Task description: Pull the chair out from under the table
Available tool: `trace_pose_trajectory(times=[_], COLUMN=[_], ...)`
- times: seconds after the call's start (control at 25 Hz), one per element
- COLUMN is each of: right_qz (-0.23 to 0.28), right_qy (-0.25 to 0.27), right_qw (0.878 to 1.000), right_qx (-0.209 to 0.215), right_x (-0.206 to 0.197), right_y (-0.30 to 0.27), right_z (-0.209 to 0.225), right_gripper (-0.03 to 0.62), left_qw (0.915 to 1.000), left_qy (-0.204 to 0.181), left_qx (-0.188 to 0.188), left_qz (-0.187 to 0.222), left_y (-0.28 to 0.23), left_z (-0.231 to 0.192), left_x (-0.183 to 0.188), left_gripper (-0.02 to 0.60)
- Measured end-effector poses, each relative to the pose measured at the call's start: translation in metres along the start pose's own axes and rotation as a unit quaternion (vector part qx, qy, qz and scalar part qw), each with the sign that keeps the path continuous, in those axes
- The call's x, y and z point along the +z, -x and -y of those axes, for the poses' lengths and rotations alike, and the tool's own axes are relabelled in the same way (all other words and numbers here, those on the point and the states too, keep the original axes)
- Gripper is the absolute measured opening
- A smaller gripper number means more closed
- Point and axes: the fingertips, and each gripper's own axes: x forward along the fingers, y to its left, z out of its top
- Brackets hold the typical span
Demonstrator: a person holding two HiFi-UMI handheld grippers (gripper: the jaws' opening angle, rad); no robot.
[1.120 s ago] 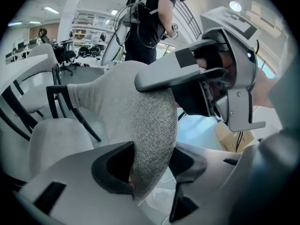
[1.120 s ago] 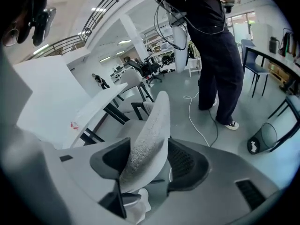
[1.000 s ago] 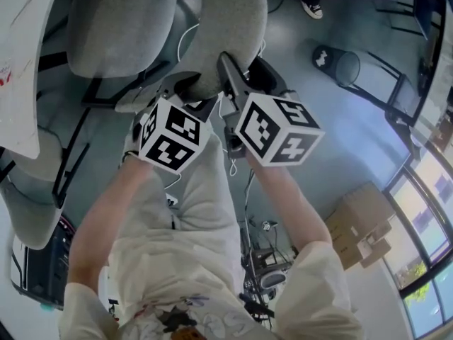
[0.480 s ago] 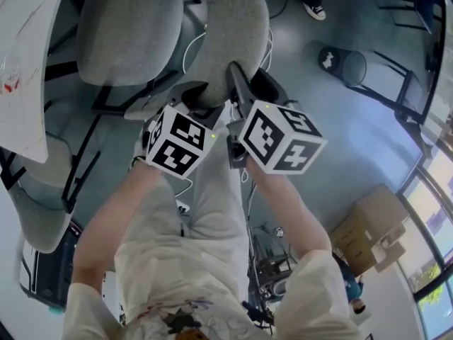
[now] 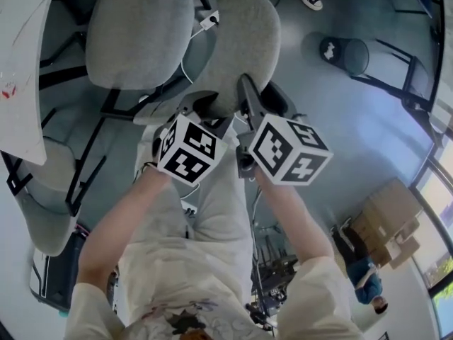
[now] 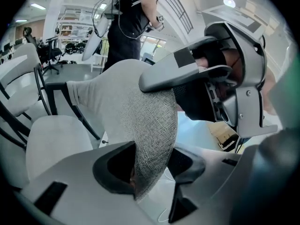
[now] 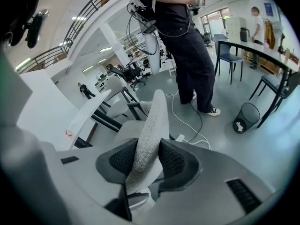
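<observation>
Fabric in a pale grey weave covers the chair (image 5: pixel 141 34), which has a black metal frame and stands on the blue-grey floor (image 5: pixel 340 140) directly ahead of the person. In the head view its seat lies to the left of its upright backrest (image 5: pixel 244 41), so the chair faces left toward the white surface (image 5: pixel 21 62). The edge of that surface is near the seat, with a strip of floor and black frame bars showing between them. The backrest's long top edge runs away from the person, up the picture, and both grippers hold it at its near end.

The left gripper (image 5: pixel 200 108) straddles that end with its jaws fairly wide. In the left gripper view the woven fabric fills the gap of this gripper (image 6: pixel 150 165) and touches both dark pads. The right gripper (image 5: pixel 253 103) sits just beside it, to its right, with its jaws set narrower. In the right gripper view the thin backrest rises edge-on through this gripper (image 7: pixel 149 159), and the textured pads press into both of its faces.

A second grey chair (image 5: pixel 42 204) stands at the lower left, partly beneath the surface. A white cable with a plug (image 5: pixel 205 21) lies on the floor beyond the seat. A black wire waste bin (image 5: pixel 343 54) stands well apart to the upper right, and brown cardboard boxes (image 5: pixel 386 218) are stacked at the right by the windows. A person in dark clothing (image 7: pixel 183 41) stands beyond the chair.
</observation>
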Motion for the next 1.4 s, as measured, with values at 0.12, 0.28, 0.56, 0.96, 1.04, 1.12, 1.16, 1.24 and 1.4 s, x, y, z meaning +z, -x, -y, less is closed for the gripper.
trace_pose_trajectory(times=[0.12,0.28,0.56,0.96,1.04,1.12,1.16,1.24,1.4], right_qz=[-0.002,-0.004,0.017,0.016,0.014,0.012,0.011,0.007,-0.003], right_qy=[-0.004,-0.008,-0.026,-0.033,-0.032,-0.032,-0.033,-0.032,-0.032], right_qw=[1.0,1.0,0.999,0.999,0.999,0.999,0.999,0.999,0.999], right_qx=[-0.007,-0.015,-0.013,-0.028,-0.029,-0.029,-0.029,-0.031,-0.034], right_x=[-0.008,-0.013,-0.017,-0.03,-0.03,-0.031,-0.032,-0.034,-0.04], right_y=[0.003,0.005,0.043,0.07,0.073,0.077,0.079,0.083,0.089], right_z=[0.007,0.009,0.063,0.099,0.105,0.111,0.113,0.117,0.122], right_gripper=[0.14,0.14,0.137,0.132,0.132,0.13,0.13,0.13,0.13], left_qw=[1.0,0.9999,0.9996,0.998,0.9977,0.9973,0.9972,0.997,0.996], left_qy=[-0.002,0.001,-0.02,-0.03,-0.032,-0.033,-0.033,-0.034,-0.038], left_qx=[-0.009,-0.016,-0.016,-0.044,-0.048,-0.052,-0.054,-0.057,-0.068], left_qz=[-0.003,-0.005,-0.014,-0.033,-0.035,-0.039,-0.039,-0.039,-0.044], left_y=[-0.005,-0.006,-0.039,-0.061,-0.065,-0.069,-0.07,-0.073,-0.075], left_z=[0.007,0.011,0.064,0.107,0.113,0.12,0.123,0.128,0.137], left_x=[-0.006,-0.011,0.001,-0.001,-0.001,0.0,0.001,0.0,-0.004], left_gripper=[0.193,0.193,0.193,0.193,0.193,0.193,0.193,0.193,0.193])
